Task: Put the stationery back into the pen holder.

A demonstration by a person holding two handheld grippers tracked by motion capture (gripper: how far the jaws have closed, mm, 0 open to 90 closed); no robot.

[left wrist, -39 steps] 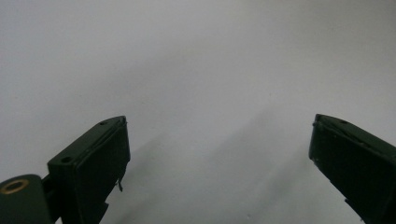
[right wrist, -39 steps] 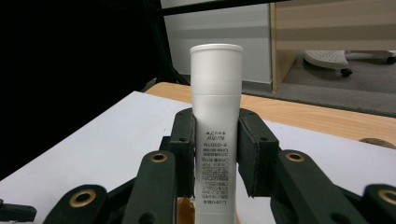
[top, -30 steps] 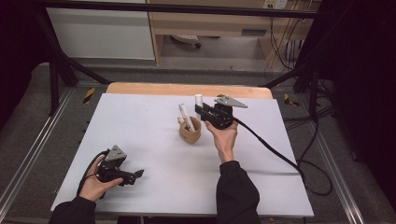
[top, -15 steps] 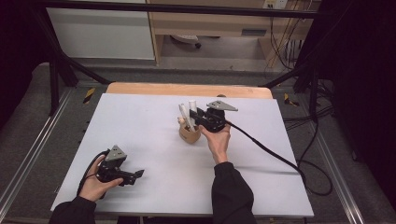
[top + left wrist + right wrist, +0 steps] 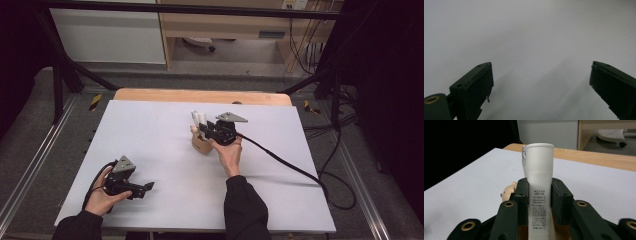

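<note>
White capped tube, printed lettering

Between your left gripper's wide-spread jaws and ahead of them lies only bare white table: free passage. Between your right gripper's jaws the white tube takes all the room; the wooden holder stands just below them.

Right gripper held over the wooden holder, jaws clamped on a white tube, left gripper rested well apart, jaws spread wide.
</note>
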